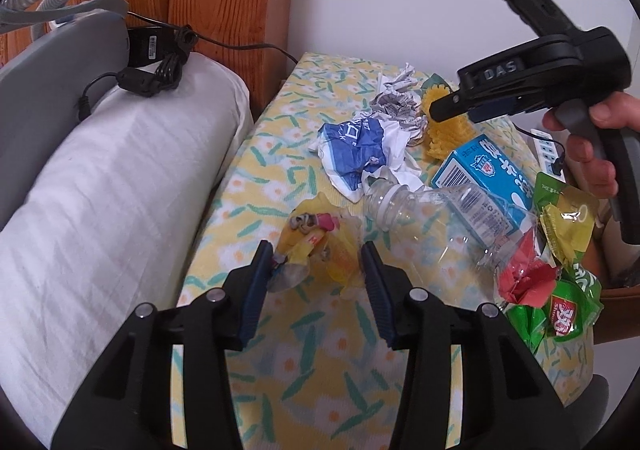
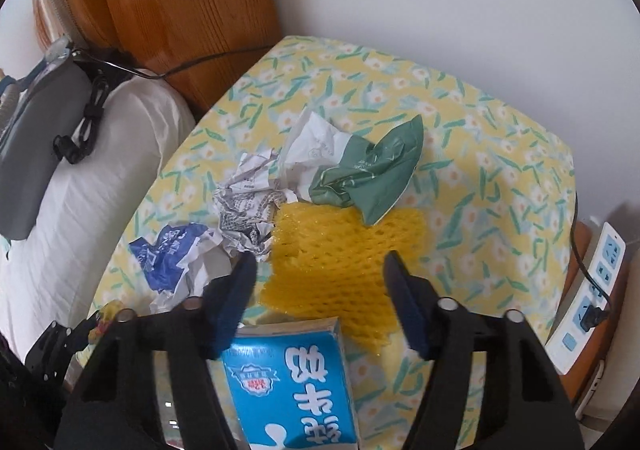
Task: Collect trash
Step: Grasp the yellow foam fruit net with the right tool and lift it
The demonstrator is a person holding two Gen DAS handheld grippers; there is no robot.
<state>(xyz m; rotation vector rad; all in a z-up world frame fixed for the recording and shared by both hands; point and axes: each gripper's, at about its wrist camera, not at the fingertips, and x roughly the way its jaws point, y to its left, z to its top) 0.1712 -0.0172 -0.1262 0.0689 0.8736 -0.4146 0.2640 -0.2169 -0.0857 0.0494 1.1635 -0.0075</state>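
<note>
Trash lies on a yellow flowered cloth [image 1: 288, 334]. My left gripper [image 1: 316, 258] has its pads against both sides of a crumpled yellow wrapper [image 1: 316, 246]. To its right lie a clear plastic bottle [image 1: 432, 226], a blue milk carton [image 1: 484, 178], red paper [image 1: 524, 278] and green snack wrappers [image 1: 560, 310]. My right gripper [image 2: 320, 270] points down over a yellow foam net [image 2: 332, 250]. The net lies between its spread fingers, and a small gap shows at the left pad. Crumpled newspaper [image 2: 248, 206], a blue-white bag [image 2: 172, 254] and a green-white bag [image 2: 360, 174] lie beyond.
A white pillow [image 1: 100, 190] borders the cloth on the left, with a grey device [image 1: 48, 82] and a black power adapter [image 1: 148, 50] on it. A wooden headboard [image 1: 224, 2] and a white wall stand behind. A power strip [image 2: 592, 290] lies off the cloth's right edge.
</note>
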